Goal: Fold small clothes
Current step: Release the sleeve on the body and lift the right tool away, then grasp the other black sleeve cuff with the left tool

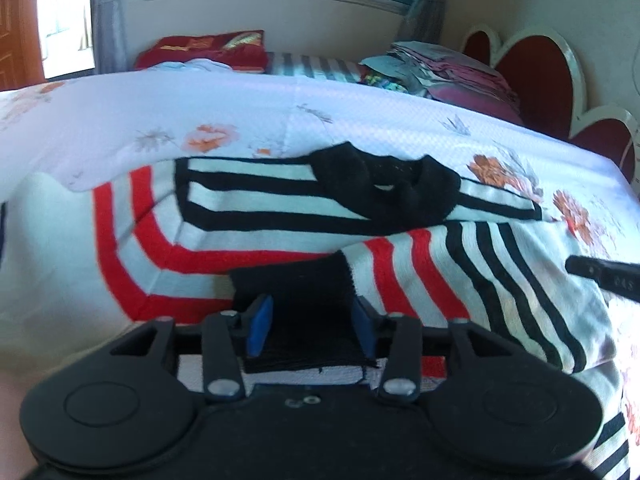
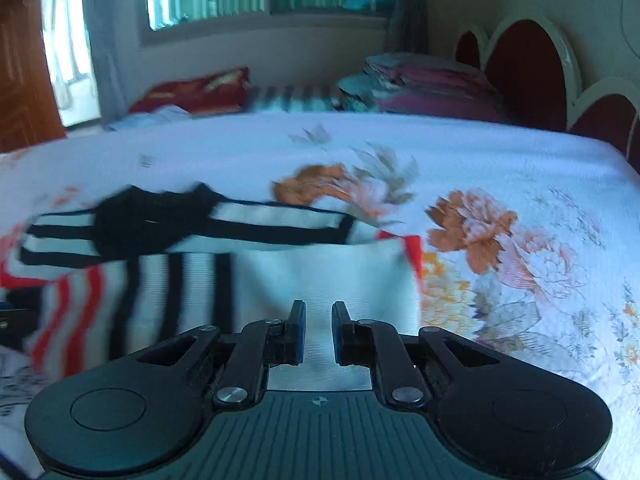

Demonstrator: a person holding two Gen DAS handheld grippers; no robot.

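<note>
left gripper (image 1: 312, 326): jaws set apart, a black cuff or hem band of the sweater (image 1: 280, 216) lying between the blue pads (image 1: 259, 330); gripping it or only straddling it, cannot tell.
sweater: one small knit, white with red and black stripes, black collar (image 1: 384, 188). Lies on the bedspread (image 1: 240, 108) just ahead of both grippers, partly folded, sleeve with black stripes laid across the body.
handling: judged light, soft, floppy; knit will sag and stretch if lifted at one point. Not slippery, not fragile.
hold points: judged best at ribbed bands (cuff, hem) or shoulder seams; thicker fabric there, two-point hold keeps the edge straight.
right gripper (image 2: 319, 332): released, narrow gap between the jaws, white fabric visible through the gap but below, nothing clamped. View is motion-blurred.
count: 1 sweater, 2 grippers, 1 folded clothes pile (image 1: 444, 68) far side near the headboard (image 1: 536, 72), 1 red pillow (image 1: 208, 50).
</note>
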